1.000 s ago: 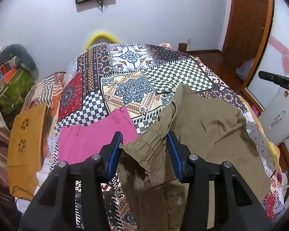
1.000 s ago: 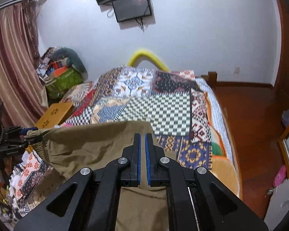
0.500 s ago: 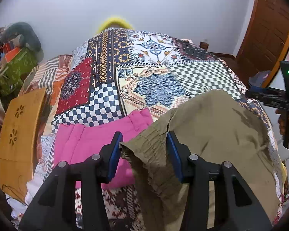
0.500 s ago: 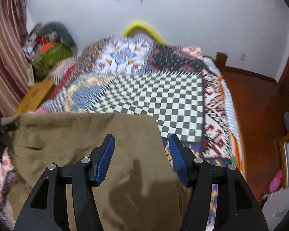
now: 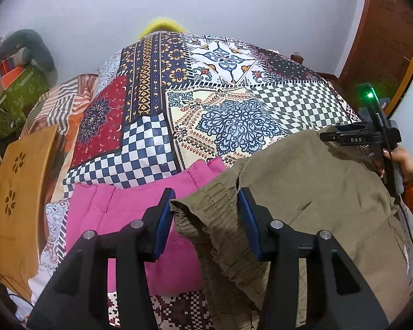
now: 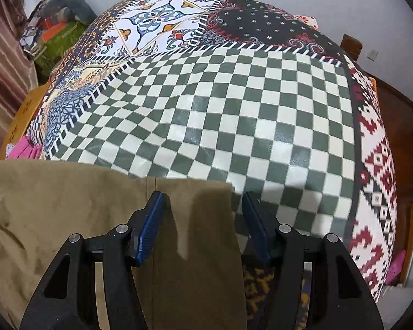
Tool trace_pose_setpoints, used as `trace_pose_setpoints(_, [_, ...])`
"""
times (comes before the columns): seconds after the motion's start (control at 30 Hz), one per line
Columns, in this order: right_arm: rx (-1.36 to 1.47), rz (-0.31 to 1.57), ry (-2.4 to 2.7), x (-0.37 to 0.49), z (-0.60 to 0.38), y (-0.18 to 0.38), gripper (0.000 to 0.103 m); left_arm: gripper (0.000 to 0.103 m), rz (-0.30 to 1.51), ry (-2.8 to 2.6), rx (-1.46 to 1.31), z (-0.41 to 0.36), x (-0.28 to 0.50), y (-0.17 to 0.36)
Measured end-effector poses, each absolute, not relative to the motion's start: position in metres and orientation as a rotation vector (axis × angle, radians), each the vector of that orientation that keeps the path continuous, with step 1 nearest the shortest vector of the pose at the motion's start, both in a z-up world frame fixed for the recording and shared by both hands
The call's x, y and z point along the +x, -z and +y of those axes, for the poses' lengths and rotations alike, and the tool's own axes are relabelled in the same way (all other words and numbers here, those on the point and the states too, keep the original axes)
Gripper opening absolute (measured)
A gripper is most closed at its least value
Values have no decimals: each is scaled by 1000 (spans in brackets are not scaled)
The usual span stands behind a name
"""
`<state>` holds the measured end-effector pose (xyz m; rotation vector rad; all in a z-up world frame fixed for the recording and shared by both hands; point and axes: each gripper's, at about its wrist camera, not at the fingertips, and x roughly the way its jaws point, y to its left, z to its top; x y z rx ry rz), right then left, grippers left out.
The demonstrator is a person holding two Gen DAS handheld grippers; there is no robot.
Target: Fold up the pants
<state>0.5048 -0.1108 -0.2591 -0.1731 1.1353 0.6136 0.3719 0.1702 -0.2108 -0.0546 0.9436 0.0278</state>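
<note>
**Olive pants on bed: left gripper on waistband, right gripper letting go**

We note the olive-brown cotton pants point(image 5: 311, 189) lying across the near part of the bed with the patchwork-print cover point(image 5: 234, 115), spread from the gathered elastic waistband at our left towards the leg ends at our right. In the right wrist view the same pants point(image 6: 68, 220) lie flat over the green-and-white checked patch, their far edge running straight across the frame.

Left gripper point(image 5: 206, 217): we see the bunched waistband filling the gap between its blue pads, cloth touching both, so we record it as clenched on the pants.

Right gripper point(image 6: 203, 222): jaws are opening. The corner of the pants lies under and between them; the left pad sits at the cloth, the right pad stands apart over the bare cover. We record it as released. In the left wrist view this gripper point(image 5: 344, 137) shows at the far right edge of the pants, carried by a hand point(image 5: 402, 165) in an orange sleeve.

A folded pink garment point(image 5: 115, 220) lies on the cover just beside the waistband, to its left. A small wooden board with flower-shaped cut-outs point(image 5: 22, 192) stands past the bed's left edge.
</note>
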Motion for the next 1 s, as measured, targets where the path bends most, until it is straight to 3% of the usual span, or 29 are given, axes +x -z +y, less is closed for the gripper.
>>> trace_pose_setpoints(0.07, [-180,1130,-624,502,-110,259,49,47,947,-30,-51,170,372,212])
trace_pose_setpoints(0.17, [-190,1114,-611,499,-109,257,24,47,947,-33,-53,170,372,212])
trace_pose_setpoints(0.2, [-186,1112,-616,498,-109,257,11,47,947,-34,-55,170,372,212])
trace_pose_setpoints(0.47, [-144,971,-556,465,-123,213,9,47,952,-39,-67,167,370,201])
trace_pose_setpoints(0.57, [-105,897,-548,447,-141,181,9,42,937,-39,-47,160,363,189])
trace_pose_setpoints(0.77, [-30,772,-535,409,-179,119,9,24,922,-3,-76,150,343,165])
trace_pose_setpoints(1.0, [-71,742,-552,367,-183,98,9,23,964,1,-62,137,335,170])
